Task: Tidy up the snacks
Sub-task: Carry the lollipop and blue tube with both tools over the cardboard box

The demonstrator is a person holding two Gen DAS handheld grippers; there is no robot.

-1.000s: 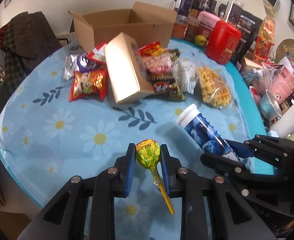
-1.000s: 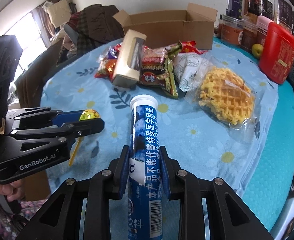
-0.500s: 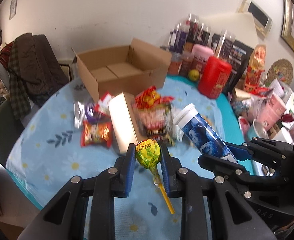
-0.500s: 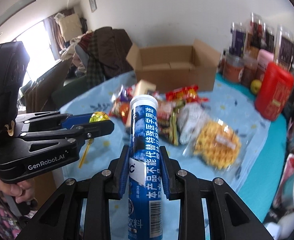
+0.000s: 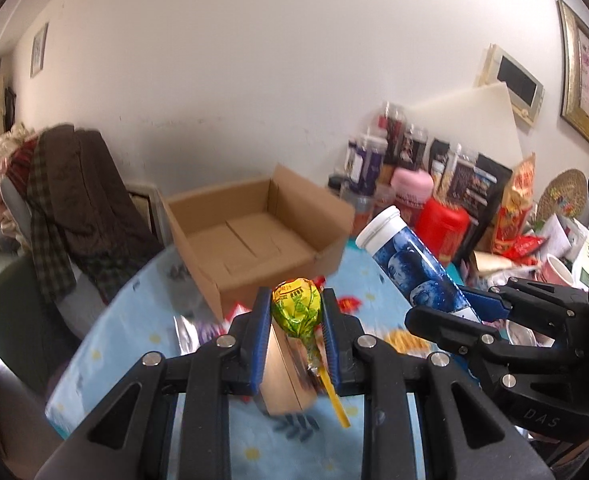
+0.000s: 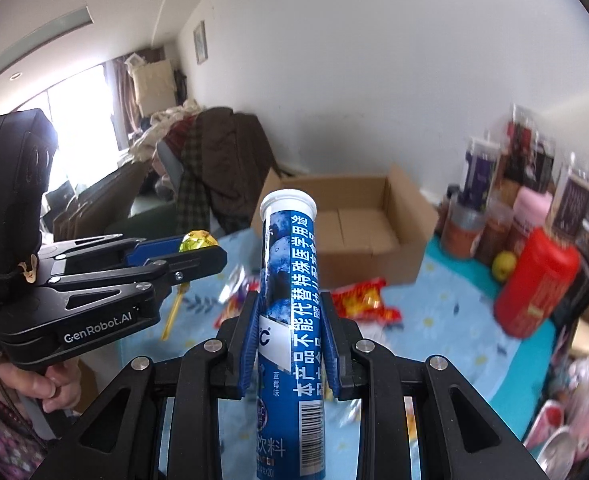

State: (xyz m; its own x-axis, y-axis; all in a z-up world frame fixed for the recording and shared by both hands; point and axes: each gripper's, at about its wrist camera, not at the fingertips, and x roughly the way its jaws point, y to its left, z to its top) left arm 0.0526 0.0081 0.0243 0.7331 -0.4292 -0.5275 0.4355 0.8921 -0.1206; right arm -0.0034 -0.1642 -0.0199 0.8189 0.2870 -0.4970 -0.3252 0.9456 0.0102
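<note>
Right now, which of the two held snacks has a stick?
The lollipop, in the left gripper; a yellow stick hangs below it. The right gripper holds a blue tube.

Right hand-held gripper (image 6: 290, 320) clamps blue tube (image 6: 290, 300); open cardboard box (image 6: 358, 228) beyond; left hand-held gripper (image 6: 198, 246) pinches lollipop (image 6: 196, 239).

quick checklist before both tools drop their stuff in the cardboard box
1. Left tool grip on the lollipop: ok, pads clamp the wrapped head, stick hangs below.
2. Right tool grip on the blue tube: ok, held near mid-body, white cap pointing forward.
3. Cardboard box open: ok, flaps up.
4. Room inside the box: ok, the floor that shows is bare.
5. Tools over the box: not ok, both short of its near wall.
6. Spacing between the tools: ok, side by side, not touching.
</note>
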